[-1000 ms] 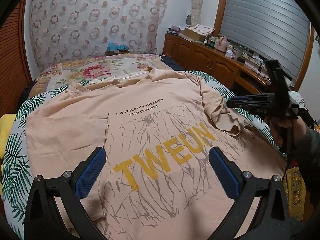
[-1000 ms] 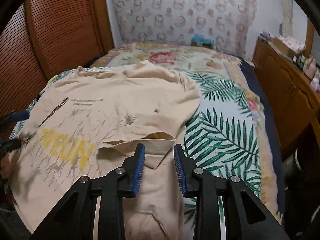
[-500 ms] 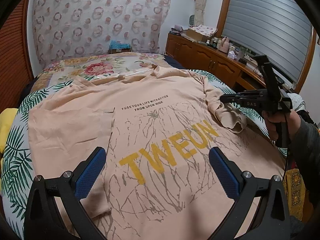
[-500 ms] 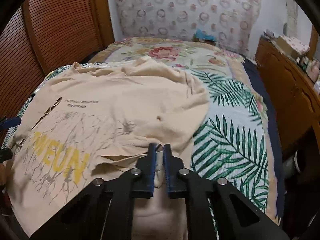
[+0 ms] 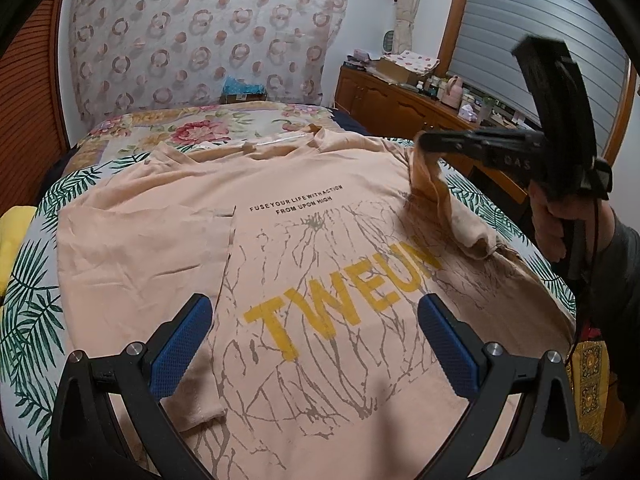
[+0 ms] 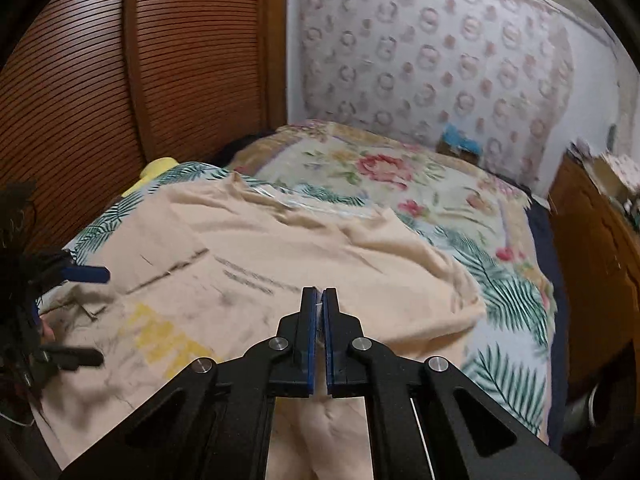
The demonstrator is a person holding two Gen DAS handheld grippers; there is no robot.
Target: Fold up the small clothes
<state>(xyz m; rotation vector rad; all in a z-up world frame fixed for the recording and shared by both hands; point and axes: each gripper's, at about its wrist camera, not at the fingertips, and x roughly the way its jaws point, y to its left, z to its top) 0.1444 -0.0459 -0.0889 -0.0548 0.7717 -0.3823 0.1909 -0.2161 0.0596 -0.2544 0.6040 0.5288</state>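
We are pinching the peach T-shirt's sleeve in the closed right tongs, lifting it to fold inward; the left tongs are hovering wide open, empty, above the shirt spread on the bed.

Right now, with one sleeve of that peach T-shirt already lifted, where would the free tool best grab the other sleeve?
Probably the outer hem of the flat sleeve, approached from the bed's left edge. That sleeve lies spread, its free edge over the leaf-print bedspread, so one finger of the open left gripper could slip under. The right gripper holds the other sleeve.
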